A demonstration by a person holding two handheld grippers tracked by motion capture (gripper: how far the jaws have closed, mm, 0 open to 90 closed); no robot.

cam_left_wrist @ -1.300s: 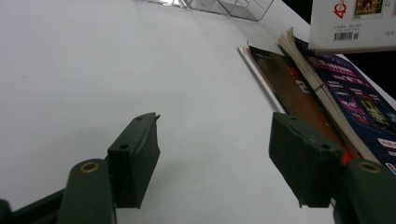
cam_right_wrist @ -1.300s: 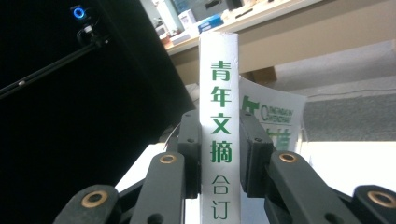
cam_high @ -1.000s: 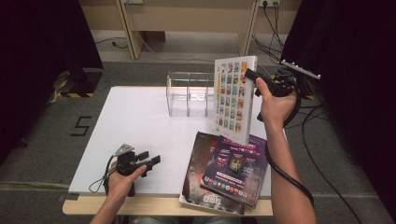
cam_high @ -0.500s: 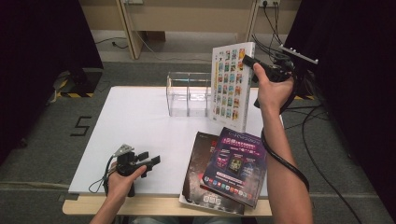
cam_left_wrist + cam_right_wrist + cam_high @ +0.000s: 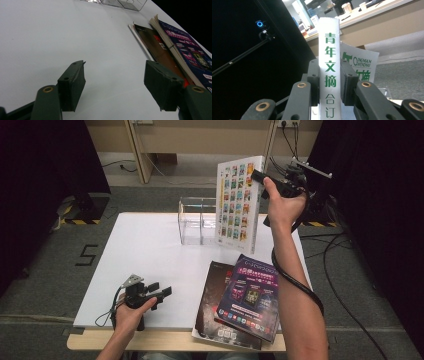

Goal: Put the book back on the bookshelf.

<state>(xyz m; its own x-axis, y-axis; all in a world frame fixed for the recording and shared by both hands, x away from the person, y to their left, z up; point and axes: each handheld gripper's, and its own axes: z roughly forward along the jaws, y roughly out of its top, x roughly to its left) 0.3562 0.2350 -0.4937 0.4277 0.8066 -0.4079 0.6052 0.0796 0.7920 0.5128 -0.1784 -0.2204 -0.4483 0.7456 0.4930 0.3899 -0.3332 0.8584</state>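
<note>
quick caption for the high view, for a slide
Right gripper holds a thick white book upright above the clear organiser; left gripper rests open on the white table.

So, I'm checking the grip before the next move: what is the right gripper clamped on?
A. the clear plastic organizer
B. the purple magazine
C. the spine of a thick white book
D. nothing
C: in the right gripper view the right gripper has its jaws pressed on both sides of the white book, on its spine, held upright off the table.
</note>
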